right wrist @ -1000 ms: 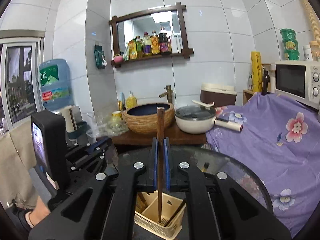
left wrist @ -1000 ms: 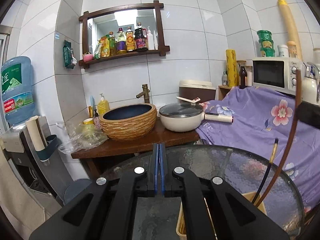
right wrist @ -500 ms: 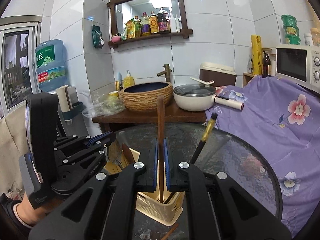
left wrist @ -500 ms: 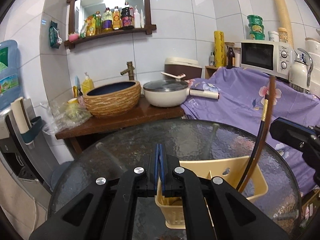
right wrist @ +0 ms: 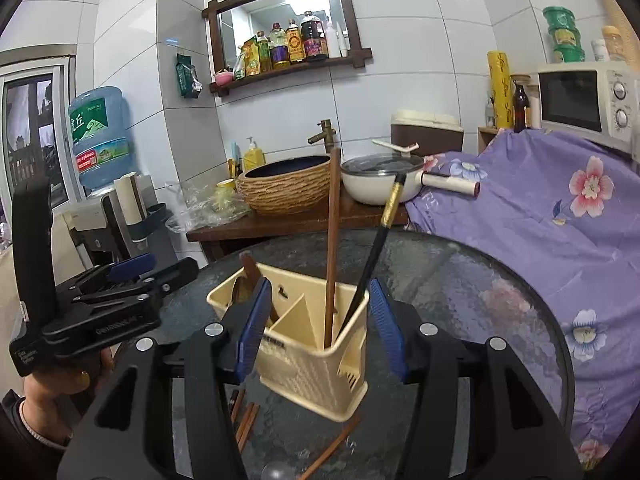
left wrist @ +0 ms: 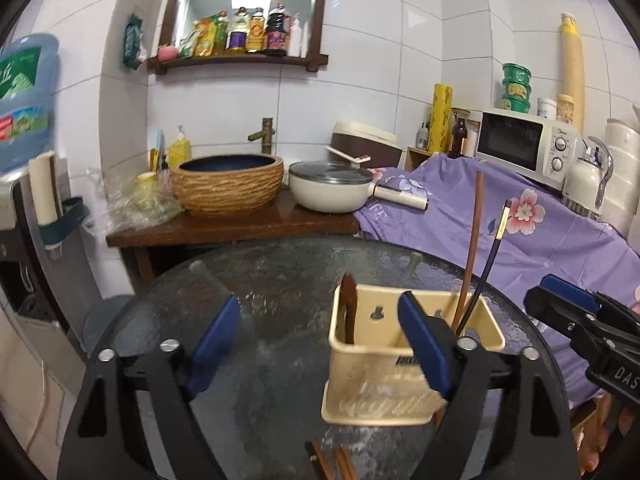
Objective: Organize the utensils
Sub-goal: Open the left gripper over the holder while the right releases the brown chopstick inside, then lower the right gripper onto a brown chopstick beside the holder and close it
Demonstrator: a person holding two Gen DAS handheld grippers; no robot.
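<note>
A cream plastic utensil caddy (left wrist: 376, 364) (right wrist: 308, 356) stands on the round glass table (left wrist: 280, 288). In its right compartment stand a brown wooden chopstick (right wrist: 332, 240) (left wrist: 472, 240) and a black chopstick with a gold band (right wrist: 376, 248) (left wrist: 490, 264). A brown spoon (left wrist: 350, 304) (right wrist: 250, 276) stands in the left compartment. My left gripper (left wrist: 320, 340) is open and empty, left of the caddy's front. My right gripper (right wrist: 318, 328) is open, its jaws either side of the caddy. Loose brown chopsticks (right wrist: 244, 416) (left wrist: 332, 460) lie on the glass in front.
Behind the table a wooden counter (left wrist: 232, 224) carries a woven basin (left wrist: 228, 184) and a cream lidded pan (left wrist: 332, 188). A purple floral cloth (right wrist: 540, 216) covers the right side, with a microwave (left wrist: 524, 144) above. A water dispenser (right wrist: 100, 140) stands at the left.
My right gripper opened and let go of the brown chopstick, which now stands in the caddy. My left gripper opened too. Both views dropped lower toward the table.
</note>
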